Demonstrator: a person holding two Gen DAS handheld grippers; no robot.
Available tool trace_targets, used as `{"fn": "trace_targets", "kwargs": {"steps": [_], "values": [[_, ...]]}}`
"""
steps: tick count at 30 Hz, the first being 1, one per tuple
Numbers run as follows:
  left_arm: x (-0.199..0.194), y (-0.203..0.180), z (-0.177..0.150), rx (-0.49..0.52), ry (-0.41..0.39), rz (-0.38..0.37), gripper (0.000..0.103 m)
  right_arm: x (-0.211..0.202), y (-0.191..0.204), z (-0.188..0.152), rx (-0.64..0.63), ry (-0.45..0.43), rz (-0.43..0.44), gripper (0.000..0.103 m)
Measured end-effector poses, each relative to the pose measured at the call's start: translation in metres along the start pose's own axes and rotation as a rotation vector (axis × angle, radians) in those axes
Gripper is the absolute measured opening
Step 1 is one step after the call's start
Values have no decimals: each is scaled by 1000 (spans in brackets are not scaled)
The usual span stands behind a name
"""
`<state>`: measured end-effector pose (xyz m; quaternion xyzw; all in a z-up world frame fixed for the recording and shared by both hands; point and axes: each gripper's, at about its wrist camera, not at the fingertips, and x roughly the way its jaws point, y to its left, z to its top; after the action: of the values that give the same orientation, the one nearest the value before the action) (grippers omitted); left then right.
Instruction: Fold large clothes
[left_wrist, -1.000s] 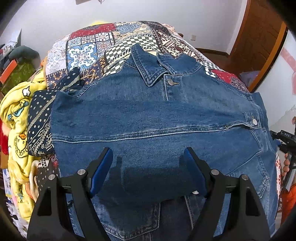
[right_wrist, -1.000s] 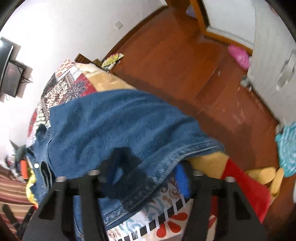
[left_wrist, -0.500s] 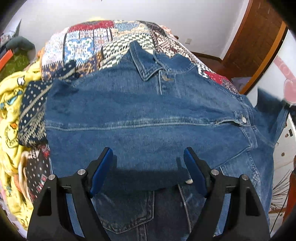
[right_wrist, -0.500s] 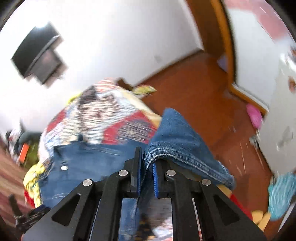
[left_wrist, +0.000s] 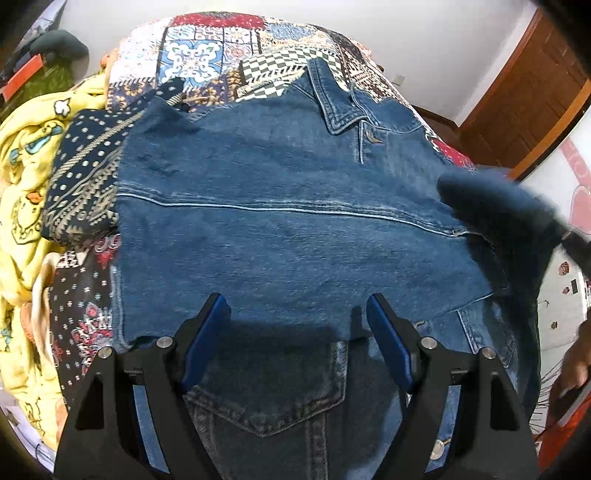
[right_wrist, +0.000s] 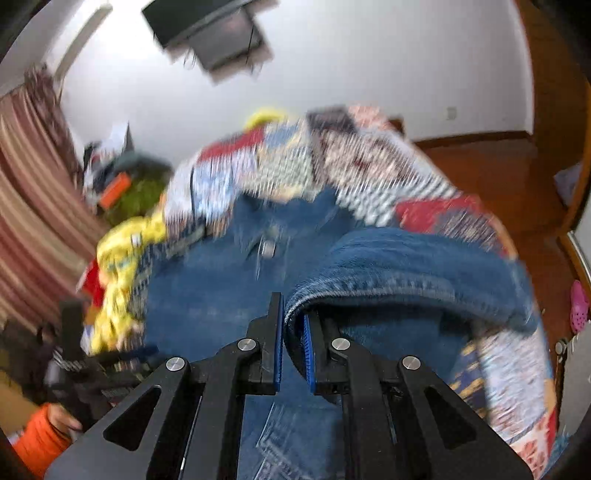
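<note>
A blue denim jacket (left_wrist: 295, 221) lies spread on a patchwork quilt, collar at the far end, one sleeve folded across its body. My left gripper (left_wrist: 295, 332) is open and empty, hovering over the jacket's lower half. My right gripper (right_wrist: 293, 332) is shut on the other denim sleeve (right_wrist: 406, 266) and holds it lifted above the jacket (right_wrist: 207, 280). That lifted sleeve also shows blurred at the right of the left wrist view (left_wrist: 498, 210).
The patchwork quilt (left_wrist: 207, 59) covers the bed. A yellow cartoon blanket (left_wrist: 26, 147) is piled at the left. A wooden door (left_wrist: 524, 96) and wooden floor (right_wrist: 498, 173) lie at the right. A dark screen (right_wrist: 210, 33) hangs on the white wall.
My right gripper closed on the sleeve at the bed's right edge, lifted it and swung it in over the jacket. My left gripper stayed open and drifted slightly.
</note>
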<state>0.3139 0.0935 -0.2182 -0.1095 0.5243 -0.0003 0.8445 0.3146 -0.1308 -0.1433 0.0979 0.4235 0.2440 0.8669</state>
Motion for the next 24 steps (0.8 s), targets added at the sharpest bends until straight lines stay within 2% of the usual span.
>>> {"fn": "trace_targets", "kwargs": {"steps": [5,10,13,16,17,18,20,24], "values": [[-21,-1,1,7,-74,38,78,43,-1,-28,-1,153,-19,10],[-43,-18,9,68,-144,13,78,49,-3,-39,1,214,-38,11],[-55,-42,18,149,-170,13,78,35,-4,-35,2,214,-16,14],[-65,-76,30,236,-205,13,78,14,-10,-32,8,191,-7,35],[-68,-85,33,256,-217,6,78,10,-11,-31,13,175,-8,46],[-71,-95,37,280,-231,-4,78,0,-17,-30,23,148,-9,51],[-75,-116,43,326,-253,-20,78,-17,-28,-28,40,99,-24,53],[-75,-166,54,447,-286,-47,78,-56,-62,-27,72,13,-121,55]]}}
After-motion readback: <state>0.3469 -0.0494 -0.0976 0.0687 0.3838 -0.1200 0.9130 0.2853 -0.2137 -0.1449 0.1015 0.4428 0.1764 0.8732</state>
